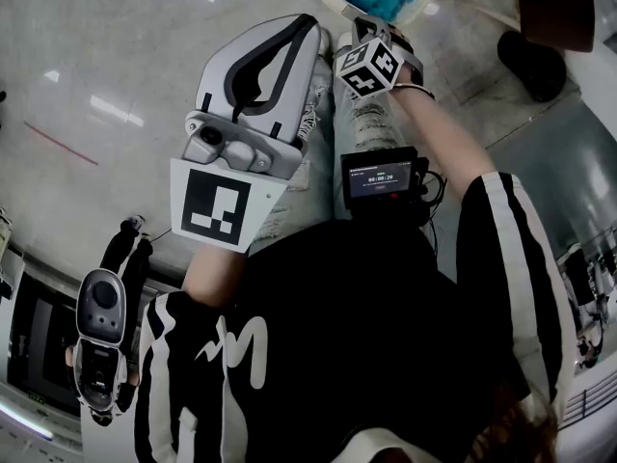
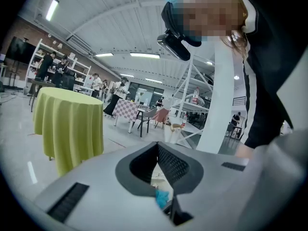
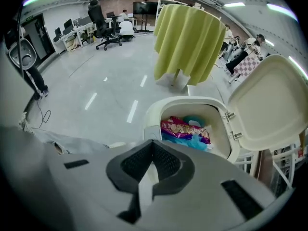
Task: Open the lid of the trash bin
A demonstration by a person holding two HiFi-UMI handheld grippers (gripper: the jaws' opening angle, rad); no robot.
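Lid [image 3: 269, 105] standing open, hinged back at 3 o'clock off the cream trash bin [image 3: 154, 112]. Sits at 12 o'clock from the right gripper [image 3: 152, 146], nearer tool, jaws pressed together, empty. Left gripper [image 2: 159, 148] likewise closed, probably aimed elsewhere.

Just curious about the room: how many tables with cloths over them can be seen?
2. A yellow-green draped table stands behind the open trash bin; a checkered-cloth table is farther back, right of it in the right gripper view. Others may be hidden.
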